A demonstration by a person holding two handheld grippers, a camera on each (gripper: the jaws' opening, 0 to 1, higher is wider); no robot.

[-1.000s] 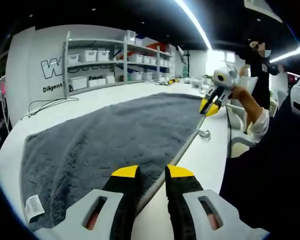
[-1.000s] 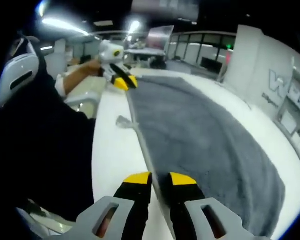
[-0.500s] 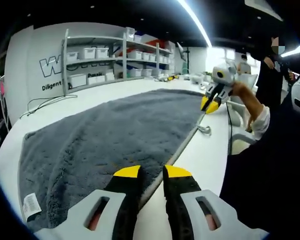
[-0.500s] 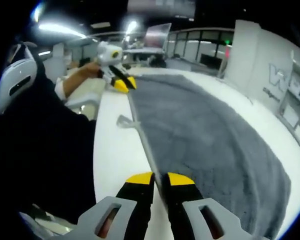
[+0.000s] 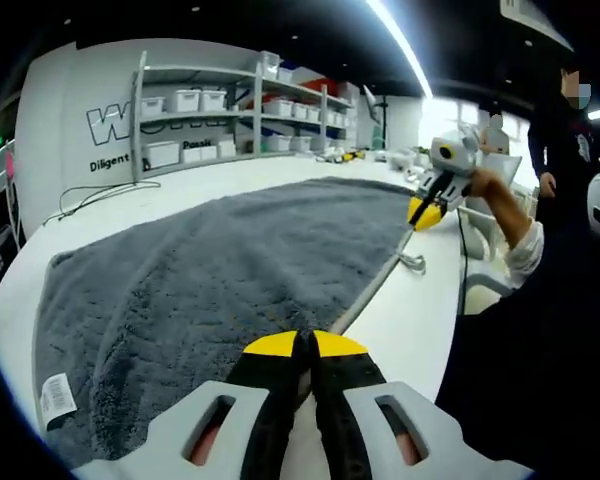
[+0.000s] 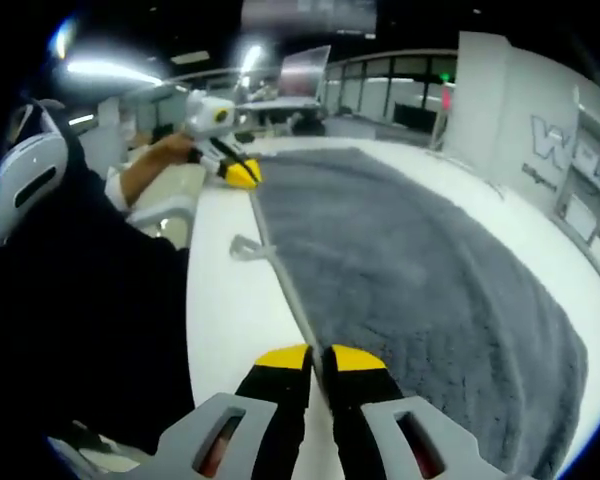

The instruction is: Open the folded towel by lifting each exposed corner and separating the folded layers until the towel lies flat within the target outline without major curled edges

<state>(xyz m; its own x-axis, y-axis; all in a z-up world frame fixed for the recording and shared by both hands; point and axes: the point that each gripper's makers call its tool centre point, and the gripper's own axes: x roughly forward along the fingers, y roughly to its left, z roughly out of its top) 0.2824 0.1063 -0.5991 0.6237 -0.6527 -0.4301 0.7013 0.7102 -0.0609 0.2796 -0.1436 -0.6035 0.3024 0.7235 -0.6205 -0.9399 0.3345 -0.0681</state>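
Left gripper (image 5: 302, 345): jaws pressed together w/ yellow tips meeting, pinched on the near long edge of the grey towel (image 5: 230, 260). In right gripper view the same gripper shows far off at the towel's far edge, in a person's hand (image 6: 160, 152).

Right gripper (image 6: 315, 357): jaws nearly together, only a thin gap, sitting right over the towel's edge (image 6: 380, 260); can't tell if cloth is actually caught between them. In left gripper view it's seen far along the same edge, tips down at the hem.

Towel lies spread out flat on the white table (image 5: 420, 300), one layer, pile a bit ruffled. White care label (image 5: 53, 395) at the near left corner. Small loop tab (image 5: 412, 262) sticks out from the edge onto the table.

Beyond: shelving w/ white bins (image 5: 195, 125) against the wall, a cable (image 5: 90, 198) on the table. Person's dark clothing to the side of the table.
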